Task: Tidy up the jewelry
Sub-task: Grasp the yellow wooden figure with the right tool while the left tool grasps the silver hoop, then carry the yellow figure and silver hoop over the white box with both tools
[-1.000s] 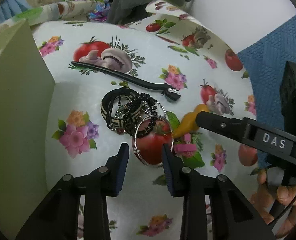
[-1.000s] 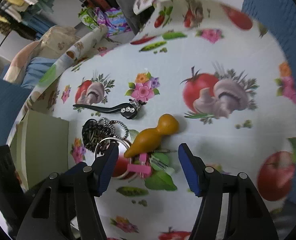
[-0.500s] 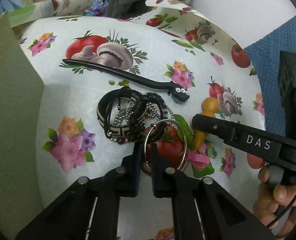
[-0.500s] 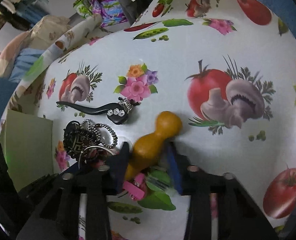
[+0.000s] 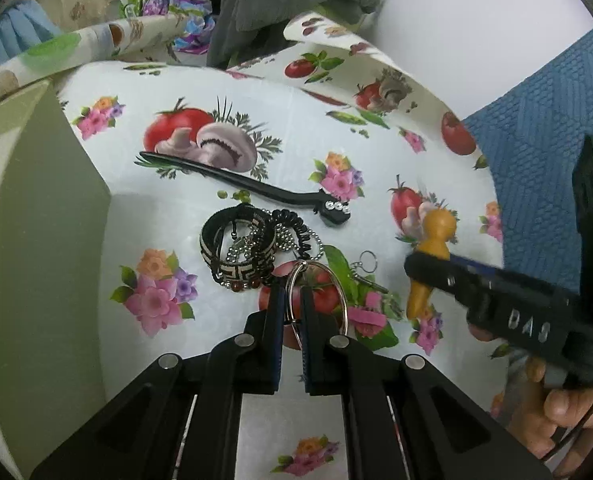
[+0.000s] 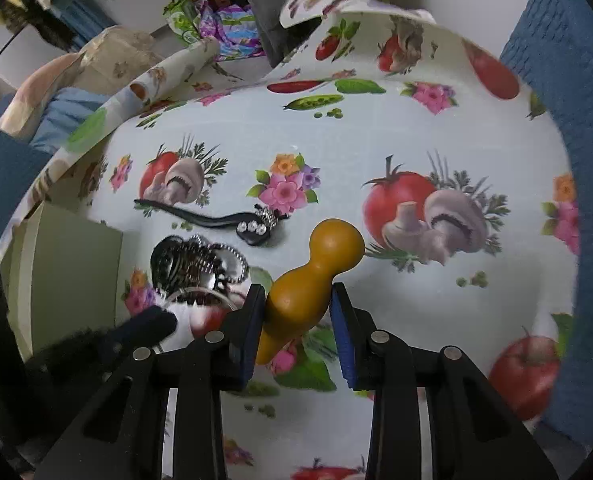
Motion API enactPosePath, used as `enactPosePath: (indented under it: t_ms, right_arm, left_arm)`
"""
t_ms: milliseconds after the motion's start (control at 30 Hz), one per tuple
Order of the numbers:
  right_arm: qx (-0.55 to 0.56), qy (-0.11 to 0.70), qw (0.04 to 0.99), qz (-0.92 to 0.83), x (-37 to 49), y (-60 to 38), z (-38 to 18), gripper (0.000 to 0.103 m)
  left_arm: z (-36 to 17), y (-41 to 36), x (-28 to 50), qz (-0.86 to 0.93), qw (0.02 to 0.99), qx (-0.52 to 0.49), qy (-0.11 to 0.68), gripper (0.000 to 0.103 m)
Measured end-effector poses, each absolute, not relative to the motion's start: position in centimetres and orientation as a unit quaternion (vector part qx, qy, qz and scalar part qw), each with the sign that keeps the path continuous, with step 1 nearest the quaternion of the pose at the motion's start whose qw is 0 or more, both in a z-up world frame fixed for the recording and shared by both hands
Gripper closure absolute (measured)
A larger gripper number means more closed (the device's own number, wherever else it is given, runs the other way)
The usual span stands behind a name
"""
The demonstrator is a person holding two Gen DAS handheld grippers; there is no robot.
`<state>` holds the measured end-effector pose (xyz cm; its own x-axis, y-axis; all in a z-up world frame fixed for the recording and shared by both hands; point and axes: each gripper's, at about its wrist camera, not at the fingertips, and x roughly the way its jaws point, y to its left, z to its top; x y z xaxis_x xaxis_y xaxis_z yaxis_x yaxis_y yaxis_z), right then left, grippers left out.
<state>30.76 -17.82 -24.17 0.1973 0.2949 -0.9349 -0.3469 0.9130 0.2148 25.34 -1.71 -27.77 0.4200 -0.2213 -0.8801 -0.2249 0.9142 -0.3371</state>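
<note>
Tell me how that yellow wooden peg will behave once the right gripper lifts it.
The wooden peg looks rigid and probably light. Its smooth, tapered body may slip or pivot between the right gripper's fingers. If set down on the tablecloth, its rounded shape would likely roll.

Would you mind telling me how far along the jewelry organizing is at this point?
Nothing looks put away yet. In hand: the left gripper pinches the silver ring, and the right gripper clamps the yellow wooden piece. Left on the tablecloth: the bracelet pile and black hair stick.
</note>
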Motion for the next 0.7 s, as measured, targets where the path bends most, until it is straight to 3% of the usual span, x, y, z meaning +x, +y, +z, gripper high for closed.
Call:
enactPosePath:
  t_ms: [367, 700]
  right_arm:
    - [-0.022, 0.592, 0.781, 0.200, 25.8, -19.3, -21.0, 0.073]
    - [-0.039, 0.539, 0.813, 0.217, 23.3, -18.8, -14.5, 0.073]
  left_arm:
    - [-22.2, -1.3, 22.6, -0.004, 0.842, -0.189, 0.505, 0.098]
    - [-16.1, 0.2, 19.7, -0.011, 0.855, -0.192, 0.481, 0.098]
